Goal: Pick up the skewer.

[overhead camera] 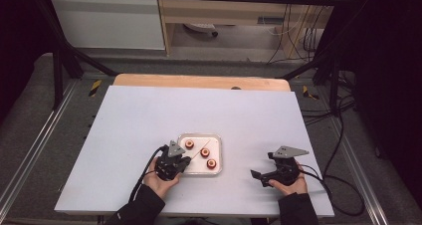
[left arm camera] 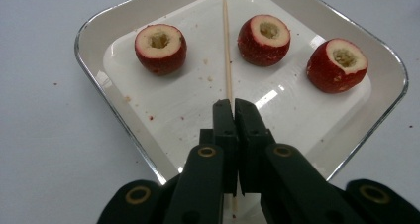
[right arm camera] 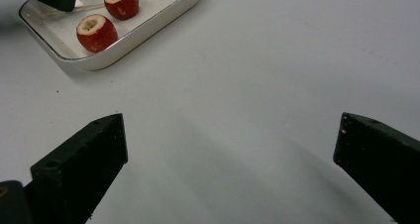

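White desk (overhead camera: 149,135) surface under a fixed overhead camera, with a dark frame and cabling around it. A shallow white tray (left arm camera: 99,70) with a metal rim sits near the person's edge and holds three red hollowed fruits and a thin wooden skewer (left arm camera: 227,45). The cored fruits (left arm camera: 161,48) stand with their cut openings facing up, presumably so that the skewer can later pass through the bored centres. The left tool (left arm camera: 233,105) has its jaws pressed together on the near end of the skewer, pinching it just above the tray floor; the stick runs straight away from the jaw tips, between the left-hand fruit and the middle fruit (left arm camera: 264,39), touching neither. Gripping the stick at its end, in line with the jaws, leaves nearly its whole length free for threading. The third fruit (left arm camera: 338,64) lies off to the right of the jaws, near the tray's far corner. The right tool (overhead camera: 263,176) rests on the bare desk well apart from the tray, its jaws spread wide and holding nothing, apparently held ready to take a fruit. In the right gripper view the tray (right arm camera: 148,26) appears at upper left.
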The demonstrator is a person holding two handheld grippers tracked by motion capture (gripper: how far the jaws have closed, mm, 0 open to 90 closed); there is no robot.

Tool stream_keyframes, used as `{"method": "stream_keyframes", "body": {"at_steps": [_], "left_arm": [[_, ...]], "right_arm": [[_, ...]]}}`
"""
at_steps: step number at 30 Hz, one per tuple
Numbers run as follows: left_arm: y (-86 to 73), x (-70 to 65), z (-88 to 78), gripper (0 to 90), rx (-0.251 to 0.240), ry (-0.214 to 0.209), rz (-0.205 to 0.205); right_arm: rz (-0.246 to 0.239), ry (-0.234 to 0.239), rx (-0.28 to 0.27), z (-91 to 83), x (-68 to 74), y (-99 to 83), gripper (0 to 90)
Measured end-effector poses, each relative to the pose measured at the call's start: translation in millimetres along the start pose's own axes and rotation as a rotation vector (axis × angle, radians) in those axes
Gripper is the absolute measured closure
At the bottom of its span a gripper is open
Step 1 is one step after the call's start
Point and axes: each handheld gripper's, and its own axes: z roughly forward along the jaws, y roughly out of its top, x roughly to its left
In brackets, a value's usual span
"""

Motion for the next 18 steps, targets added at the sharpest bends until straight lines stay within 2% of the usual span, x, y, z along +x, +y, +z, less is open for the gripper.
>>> {"method": "stream_keyframes", "body": {"at_steps": [8, 13, 18], "left_arm": [[1.6, 4.4, -10.3, 88.4, -0.056, -0.01, -0.005], [3.5, 5.8, -18.2, 88.5, -0.089, -0.023, 0.005], [5.4, 7.4, -23.7, 88.5, -0.102, -0.039, 0.013]], "right_arm": [[0.0, -0.001, 0.003, 0.1, 0.2, 0.0, 0.7], [-0.008, -0.004, 0.008, 0.6, 0.6, 0.2, 0.7], [-0.022, -0.007, 0.008, 1.3, 3.3, 2.1, 0.6]]}}
